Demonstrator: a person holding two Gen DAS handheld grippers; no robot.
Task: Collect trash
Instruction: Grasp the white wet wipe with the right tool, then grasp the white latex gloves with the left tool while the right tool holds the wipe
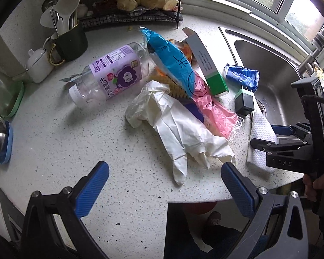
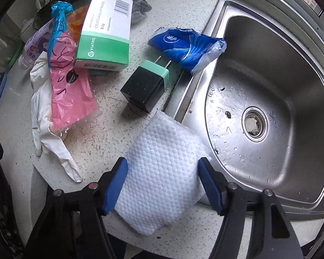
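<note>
White cloth: a folded, dimple-embossed wipe [image 2: 162, 183] lies at the tabletop's front edge, just beside the sink [image 2: 291, 161] rim, its long axis running from the front edge toward the sink's near corner.
Right gripper: the right gripper [image 2: 163, 185] straddles the wipe, blue pads on either side of it; whether they press it I cannot tell.
Left gripper: the left gripper [image 1: 165, 185] is spread wide above the front edge, nothing between its pads, over the fingertips of the glove.
Glove: a crumpled white rubber glove [image 1: 179, 129] lies with its fingers pointing at the front edge.
Box: a white and green carton [image 2: 105, 30] reads "VIATRIS", "CELECOXIB CAPSULES" and "0.2g" (a barcode on the top flap); it points toward the back.
Bottle: a clear plastic bottle [image 1: 112, 75] lies on its side, cap toward the left edge, with a purple label in Chinese characters and a cartoon face.
Wrappers: a blue and pink plastic wrapper [image 1: 183, 82] lies on the glove's cuff; a crumpled blue packet [image 2: 188, 47] lies against the sink rim, its print too small to read.
Plug: a black and mint charger [image 2: 146, 86] lies between carton and wipe, prongs toward the back.
</note>
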